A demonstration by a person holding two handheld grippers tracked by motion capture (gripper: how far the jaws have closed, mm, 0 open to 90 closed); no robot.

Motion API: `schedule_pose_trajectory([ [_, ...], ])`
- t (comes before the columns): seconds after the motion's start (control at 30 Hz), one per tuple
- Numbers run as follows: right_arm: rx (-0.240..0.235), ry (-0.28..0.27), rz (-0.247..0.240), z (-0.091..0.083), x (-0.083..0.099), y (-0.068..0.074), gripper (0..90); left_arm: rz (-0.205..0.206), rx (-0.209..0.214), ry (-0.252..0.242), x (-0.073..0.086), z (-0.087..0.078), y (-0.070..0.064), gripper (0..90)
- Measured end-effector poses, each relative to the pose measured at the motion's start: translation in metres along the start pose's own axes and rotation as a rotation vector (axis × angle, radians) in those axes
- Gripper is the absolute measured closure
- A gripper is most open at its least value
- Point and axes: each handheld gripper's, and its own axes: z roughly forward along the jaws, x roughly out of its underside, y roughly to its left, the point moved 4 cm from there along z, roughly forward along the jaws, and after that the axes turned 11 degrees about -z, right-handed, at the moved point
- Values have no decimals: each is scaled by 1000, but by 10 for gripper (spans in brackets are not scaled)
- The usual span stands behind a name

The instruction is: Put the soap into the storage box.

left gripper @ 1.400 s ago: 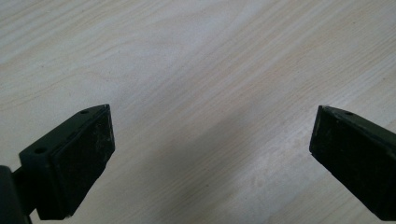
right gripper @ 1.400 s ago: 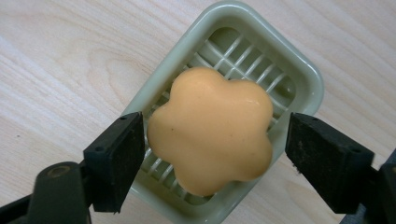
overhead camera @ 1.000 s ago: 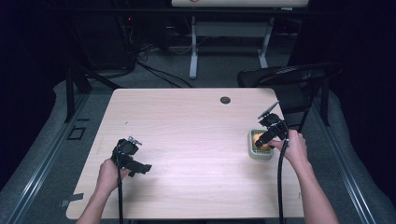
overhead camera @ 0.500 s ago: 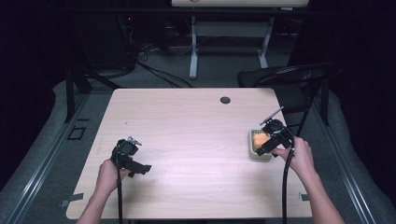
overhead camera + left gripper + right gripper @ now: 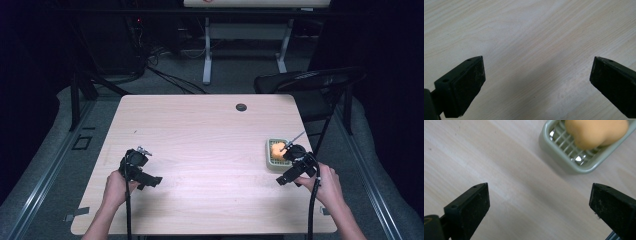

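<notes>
Soap (image 5: 596,132): orange, rounded lump — lying in the dish, near the right edge of the bench, well toward the right hand's side.
Dish (image 5: 564,157): pale green, slotted grid floor, resting flat on the bench (image 5: 210,145); in the high view, dish (image 5: 271,159) partly covered by the right tool.
Right tongs (image 5: 536,205): spread wide, holding nothing, pointing down at bare wood; in the high view, right tongs (image 5: 290,150) just beside the dish, on its near-right side.
Bearing from right tongs: in the right gripper view, dish and soap up and to the right of the gap between the jaws — off the centre line, not between them.
Long axis: in the right gripper view the dish runs slantwise, from lower left toward upper right, so askew to the line across the jaws; the soap's own axis cut off by the frame edge, hard to call.
Left tongs (image 5: 536,82): spread wide too, empty, over plain wood; in the high view, left tongs (image 5: 150,180) at the near-left of the bench, well apart from the dish.
Nearer hand: the right one, plainly — the left across the bench.
Likely need: probably a shift up-and-right plus a twist of the right tongs to square the jaws across the soap.
</notes>
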Motion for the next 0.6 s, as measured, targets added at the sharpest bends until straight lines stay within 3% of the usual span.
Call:
schedule_pose_trajectory([
  [0.17, -20, 14, 5, 5, 15, 9, 22, 0, 0, -2, 0, 0, -1, 2],
  [0.2, -15, -16, 30, 8, 18, 12, 23, 0, 0, -3, 0, 0, -1, 2],
  [0.23, -22, 53, -25, 4, 21, 10, 25, 0, 1, -3, -1, 0, -1, 2],
  [0.27, -25, 61, -30, 4, 24, 11, 25, 2, -1, -4, -1, 1, -1, 2],
  [0.3, -39, 2, 28, 12, 30, 20, 26, 3, 0, -5, -1, 1, -1, 2],
  [0.33, -39, 2, 28, 12, 30, 20, 26, 2, 0, -5, -1, 1, -1, 2],
  [0.37, -46, 138, -87, 4, 32, 14, 27, 3, 0, -5, -1, 1, -1, 2],
  [0.4, -56, 18, 25, 16, 36, 26, 28, 2, 0, -5, -1, 0, -1, 2],
  [0.43, -66, 168, -103, 9, 39, 20, 28, 3, -1, -5, -1, 0, -1, 2],
  [0.5, -71, 60, 16, 24, 46, 36, 29, 4, 1, -2, -1, 0, -1, 2],
  [0.53, -71, 60, 16, 24, 46, 36, 29, 7, 3, 1, -1, 0, -1, 2],
  [0.57, -82, 107, -29, 22, 47, 34, 30, 7, 2, -2, -1, 1, -2, 2],
  [0.6, -87, -26, 96, 33, 48, 44, 31, 7, 2, -2, -1, 1, -2, 2],
])
